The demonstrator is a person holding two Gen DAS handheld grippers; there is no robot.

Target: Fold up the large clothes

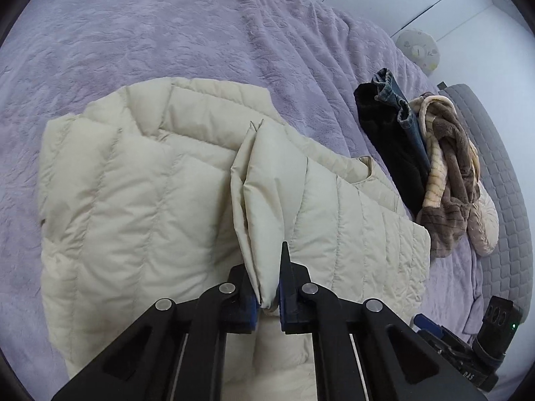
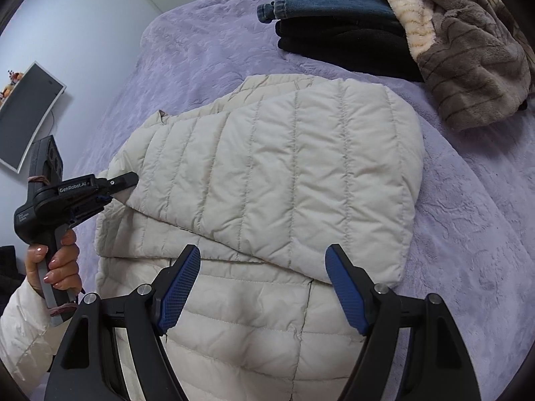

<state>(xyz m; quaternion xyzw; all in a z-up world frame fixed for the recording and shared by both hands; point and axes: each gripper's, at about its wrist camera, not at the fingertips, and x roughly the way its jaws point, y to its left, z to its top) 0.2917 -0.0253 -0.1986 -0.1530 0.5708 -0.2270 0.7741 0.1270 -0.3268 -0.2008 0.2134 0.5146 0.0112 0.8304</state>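
Left gripper (image 1: 269,300) angles steeply downward, jaws clamped tight on fabric, gripped by a hand (image 2: 55,264); right gripper (image 2: 264,287) tilts downward, jaws spread wide, holding nothing.

a lilac fleecy blanket (image 1: 167,33) covers the bed. on it lie folded jeans (image 2: 334,1) atop a folded black garment (image 2: 344,48), with a brown striped fleece (image 2: 474,67) heaped against them. a wall-mounted screen (image 2: 28,113) hangs nearby.
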